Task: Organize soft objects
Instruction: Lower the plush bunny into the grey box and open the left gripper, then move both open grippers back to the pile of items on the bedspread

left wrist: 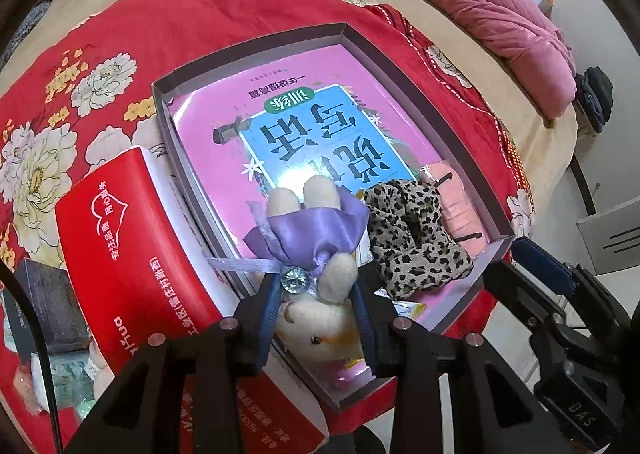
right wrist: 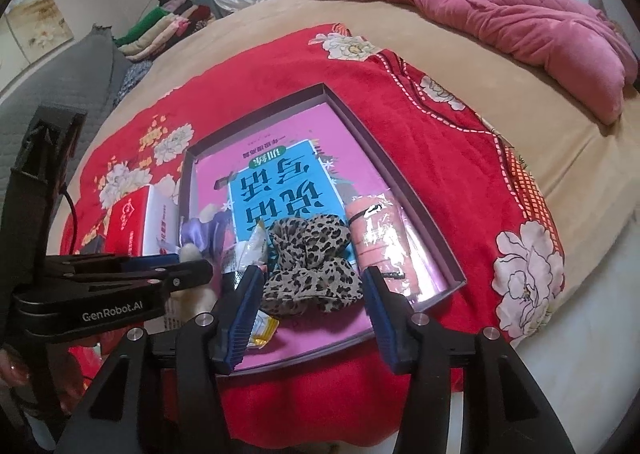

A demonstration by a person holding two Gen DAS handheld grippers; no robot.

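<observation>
1. Below me the bed [right wrist: 280, 9] has a tan cover, with a red floral blanket [left wrist: 224, 13] spread across it.
2. A rumpled pink quilt [right wrist: 500, 1] lies at its far side.
3. Folded clothes [right wrist: 168, 21] sit stacked at my far left.

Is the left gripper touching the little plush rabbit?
Touching. In the left wrist view, the left gripper has its blue fingers pressed against both sides of the plush rabbit.
</observation>
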